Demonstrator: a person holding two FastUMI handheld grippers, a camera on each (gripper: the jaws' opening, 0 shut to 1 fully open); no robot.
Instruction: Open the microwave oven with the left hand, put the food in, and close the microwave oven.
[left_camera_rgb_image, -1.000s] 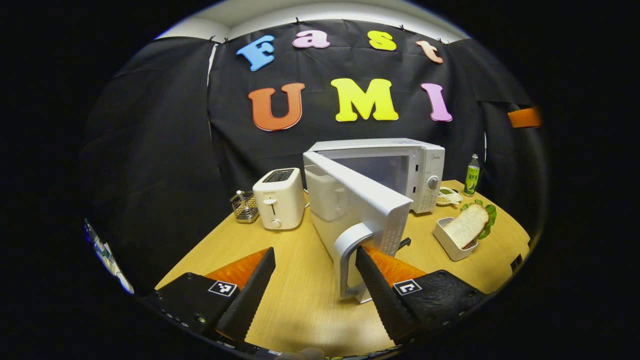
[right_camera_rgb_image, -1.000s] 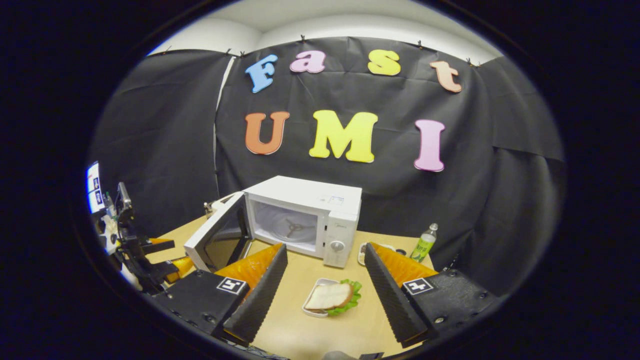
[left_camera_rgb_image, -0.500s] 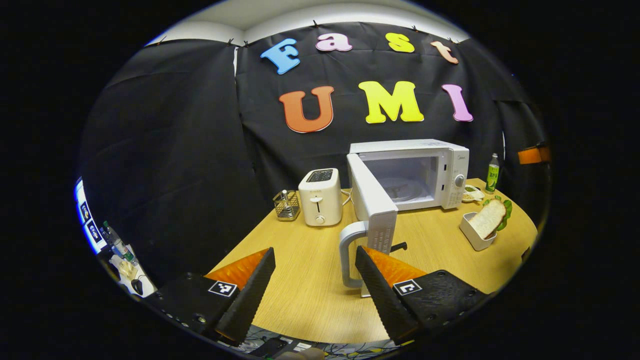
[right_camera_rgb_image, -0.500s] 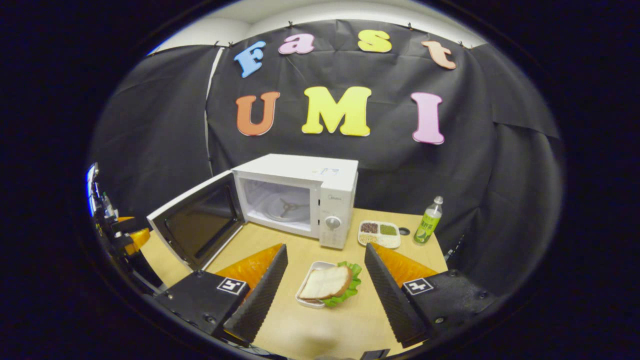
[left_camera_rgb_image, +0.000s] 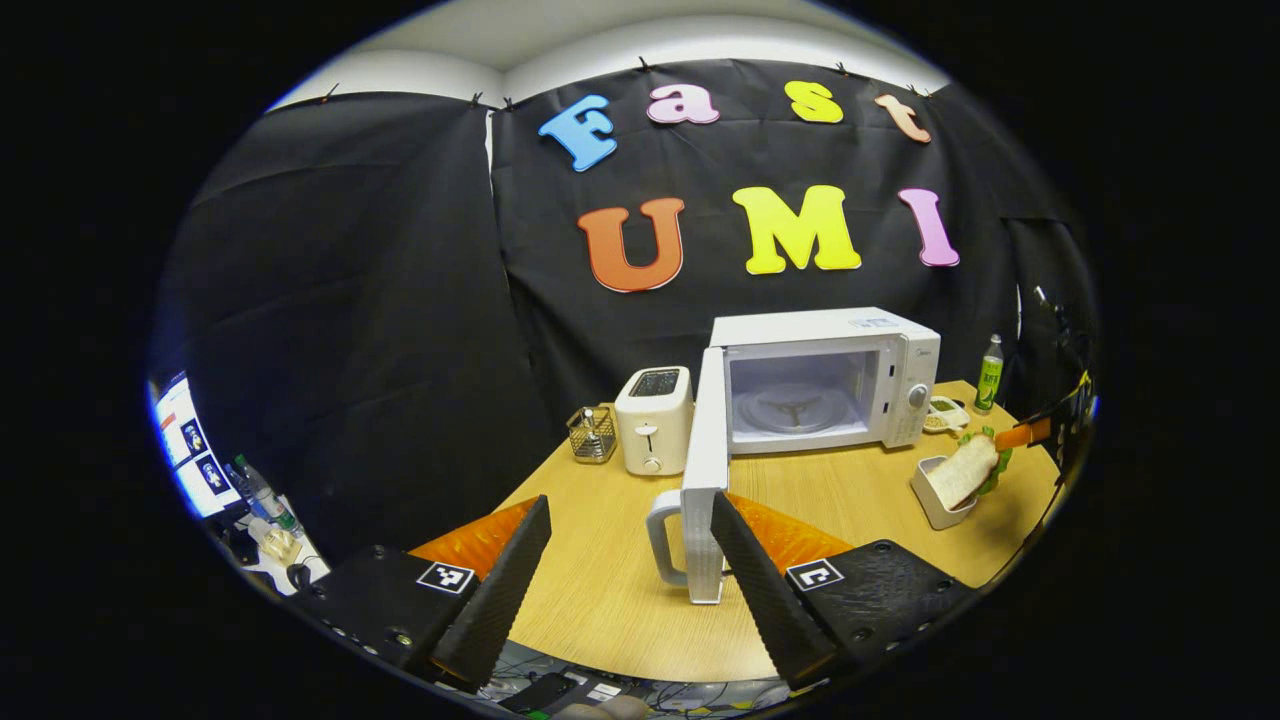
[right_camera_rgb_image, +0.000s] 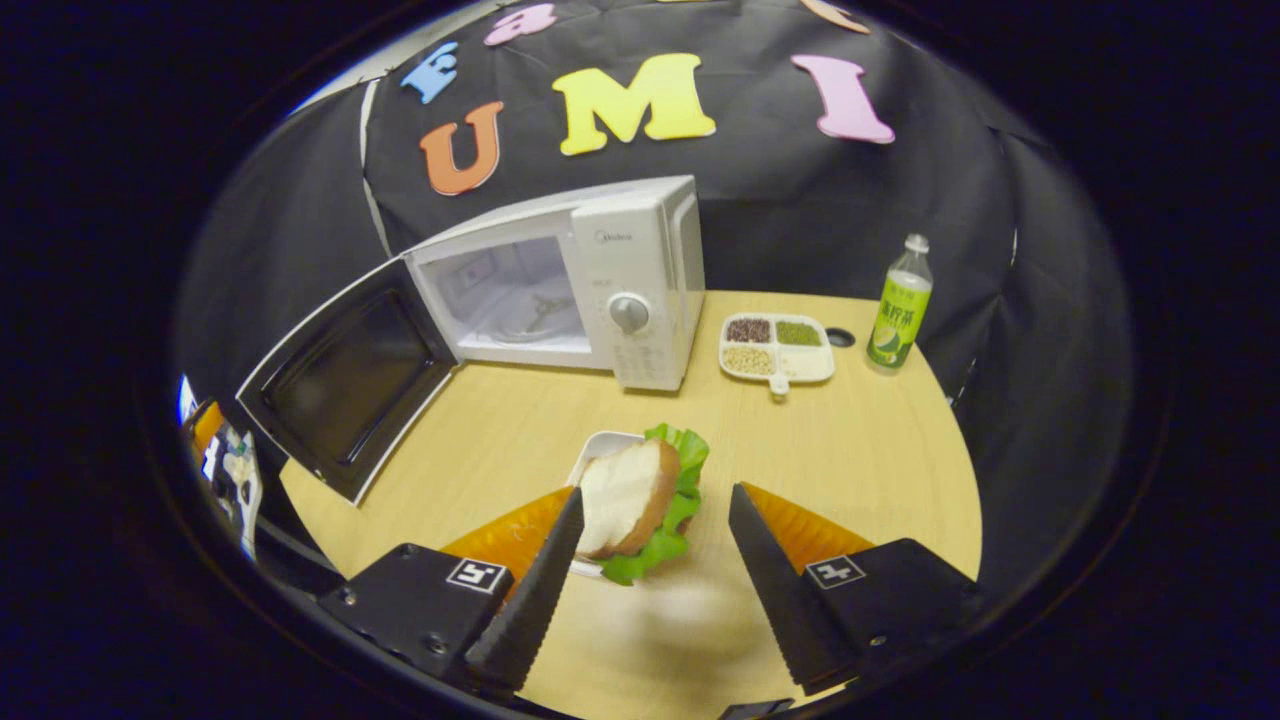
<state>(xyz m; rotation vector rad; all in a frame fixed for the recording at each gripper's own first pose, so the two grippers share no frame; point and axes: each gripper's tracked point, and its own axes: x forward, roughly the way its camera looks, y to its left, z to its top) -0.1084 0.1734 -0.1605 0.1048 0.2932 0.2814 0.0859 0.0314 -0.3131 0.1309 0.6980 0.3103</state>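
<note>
1. Microwave (left_camera_rgb_image: 825, 378): white, at the back of the tabletop (left_camera_rgb_image: 610, 590). Its door (left_camera_rgb_image: 703, 480) now stands swung fully out, seen edge-on in my left gripper view; a second ago it was only partway open and angled across the cavity. The turntable inside is now in plain sight.

2. Door handle (left_camera_rgb_image: 662, 535): pale loop on the door's free edge. It sits just beside my left claw (left_camera_rgb_image: 625, 575), between the fingers but nearer the right one, which overlaps the door's edge. A second ago that finger was hooked behind the handle; whether it touches it now I cannot tell. My left claw is spread wide, grasping nothing.

3. Sandwich (right_camera_rgb_image: 630, 495): bread slice over green lettuce, resting in a small white dish (right_camera_rgb_image: 600, 448) on the tabletop in front of the microwave. In my right gripper view it has come much closer than a second ago and lies between the fingers of my right claw (right_camera_rgb_image: 650, 560), next to the left one. My right claw is spread wide, not gripping it. In the left gripper view that claw shows at the far right, beside the dish.

4. Toaster (left_camera_rgb_image: 655, 420): white, left of the door.

5. Wire basket (left_camera_rgb_image: 592, 434): left of the toaster.

6. Divided tray (right_camera_rgb_image: 778, 347) of beans: right of the microwave.

7. Green bottle (right_camera_rgb_image: 898, 305): upright, right of the tray.
</note>
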